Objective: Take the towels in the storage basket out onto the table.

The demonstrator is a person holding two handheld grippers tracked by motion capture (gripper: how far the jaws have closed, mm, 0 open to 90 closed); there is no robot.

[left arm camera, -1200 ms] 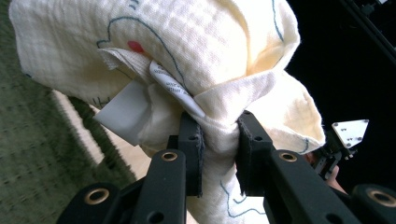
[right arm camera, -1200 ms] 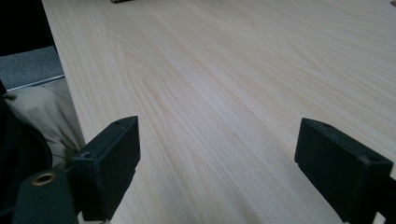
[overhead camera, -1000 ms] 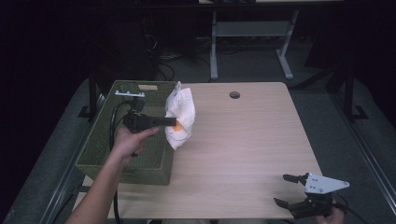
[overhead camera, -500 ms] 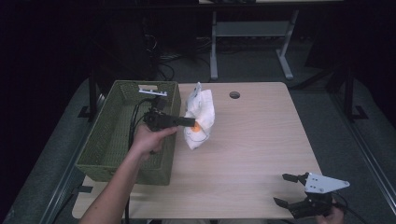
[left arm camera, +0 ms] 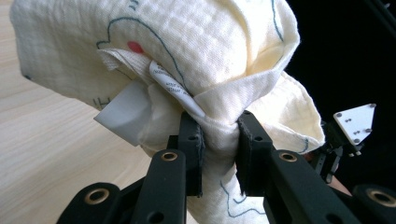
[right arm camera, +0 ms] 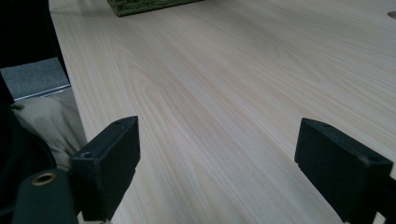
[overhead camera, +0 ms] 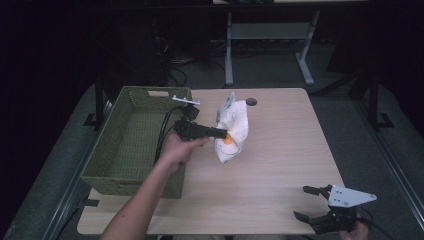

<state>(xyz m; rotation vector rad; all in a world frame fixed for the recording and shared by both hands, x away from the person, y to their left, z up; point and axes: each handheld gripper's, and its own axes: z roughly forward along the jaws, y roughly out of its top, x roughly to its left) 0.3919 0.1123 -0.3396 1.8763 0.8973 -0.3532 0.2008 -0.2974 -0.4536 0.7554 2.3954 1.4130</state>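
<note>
Since the earlier frame, your left gripper (overhead camera: 226, 134) has carried the cloth (overhead camera: 232, 127) rightward, off the basket's (overhead camera: 131, 145) edge and out over the bare tabletop (overhead camera: 280, 150). Basket itself has not shifted.

Grip: left gripper view shows both pads clamped on a bunched fold of the cloth (left arm camera: 187, 60), near the sewn-in label (left arm camera: 123, 112). Pinching a gathered fold rather than a flat edge is likely why the rest hangs in one loose bundle below and around the jaws instead of trailing.

Position: cloth hangs just right of the basket, lower end at or near the wood; contact can't be confirmed.

Right gripper (overhead camera: 320, 205): jaws spread wide, nothing between them, parked low at the near right corner of the tabletop. Judged: kept clear until the cloth is laid down and needs a second hold.
</note>
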